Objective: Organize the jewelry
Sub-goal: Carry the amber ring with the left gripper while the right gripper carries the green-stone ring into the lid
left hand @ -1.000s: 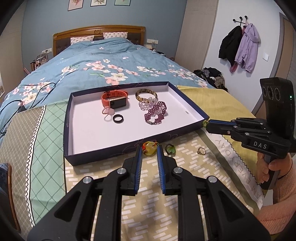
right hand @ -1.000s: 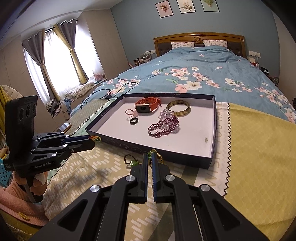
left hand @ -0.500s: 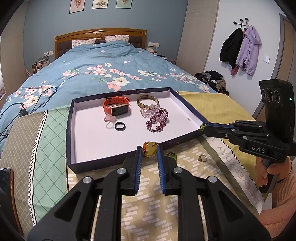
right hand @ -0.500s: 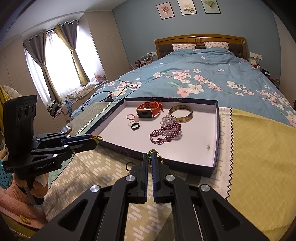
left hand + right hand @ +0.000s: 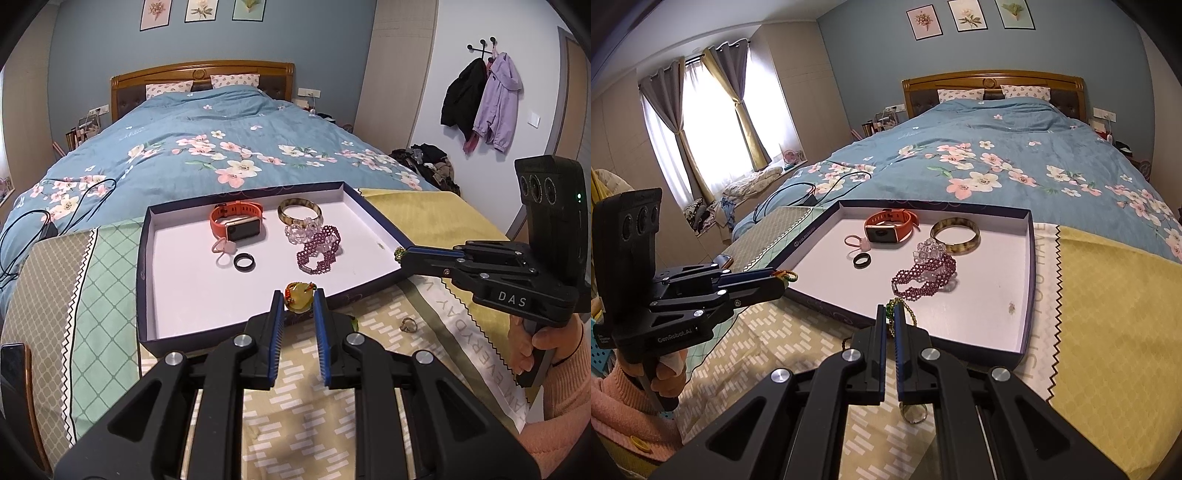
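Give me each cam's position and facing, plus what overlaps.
Left wrist: on the left gripper, facing the tray and headboard; own fingers pinch a yellow pendant; right gripper and hand at right.
Right wrist: on the right gripper, facing the tray from its other corner; own fingers shut on a green-gold beaded chain; left gripper at left.
Shared: orange watch, bangle, purple beaded bracelet.
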`<state>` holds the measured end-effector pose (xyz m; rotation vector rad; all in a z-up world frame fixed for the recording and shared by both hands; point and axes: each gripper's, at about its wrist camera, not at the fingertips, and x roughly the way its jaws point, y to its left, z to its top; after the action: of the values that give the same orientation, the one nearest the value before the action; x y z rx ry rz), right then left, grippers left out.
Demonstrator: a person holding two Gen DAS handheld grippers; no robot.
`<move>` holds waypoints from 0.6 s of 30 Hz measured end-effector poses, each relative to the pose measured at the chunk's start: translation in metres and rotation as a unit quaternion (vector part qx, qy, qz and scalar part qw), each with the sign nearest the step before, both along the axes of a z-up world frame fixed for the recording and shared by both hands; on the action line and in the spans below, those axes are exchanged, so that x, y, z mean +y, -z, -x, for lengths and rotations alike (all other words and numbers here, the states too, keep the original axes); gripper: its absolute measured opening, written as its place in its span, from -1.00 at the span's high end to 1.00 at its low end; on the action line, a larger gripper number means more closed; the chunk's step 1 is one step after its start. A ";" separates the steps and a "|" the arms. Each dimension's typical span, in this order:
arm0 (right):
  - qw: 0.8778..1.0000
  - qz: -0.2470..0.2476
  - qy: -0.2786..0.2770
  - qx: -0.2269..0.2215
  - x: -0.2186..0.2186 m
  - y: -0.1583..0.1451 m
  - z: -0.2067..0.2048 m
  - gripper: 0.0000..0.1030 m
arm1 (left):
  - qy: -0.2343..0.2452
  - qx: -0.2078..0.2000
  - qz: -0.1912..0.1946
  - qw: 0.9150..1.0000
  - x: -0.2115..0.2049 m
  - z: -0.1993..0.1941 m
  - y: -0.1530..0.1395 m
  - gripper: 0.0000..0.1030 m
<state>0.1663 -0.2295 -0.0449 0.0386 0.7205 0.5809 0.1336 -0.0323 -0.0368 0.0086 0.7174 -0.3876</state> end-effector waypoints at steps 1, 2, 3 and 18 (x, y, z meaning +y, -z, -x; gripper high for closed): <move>1.000 0.001 -0.001 0.000 0.001 0.000 -0.002 0.95 | -0.001 -0.001 0.000 1.000 0.001 -0.001 -0.001 0.68; 1.000 0.001 -0.001 0.000 0.002 -0.001 -0.004 0.95 | -0.002 -0.001 0.000 1.000 0.001 -0.002 -0.001 0.68; 1.000 0.000 -0.002 0.000 0.003 -0.001 -0.005 0.95 | -0.002 -0.001 0.000 1.000 0.001 -0.002 -0.002 0.68; 1.000 0.008 -0.010 -0.001 0.014 -0.001 -0.019 0.95 | -0.008 -0.005 -0.003 1.000 0.001 -0.011 -0.001 0.68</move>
<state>0.1855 -0.2153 -0.0438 0.0151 0.7240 0.5935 0.1443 -0.0316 -0.0359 0.0114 0.7088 -0.3701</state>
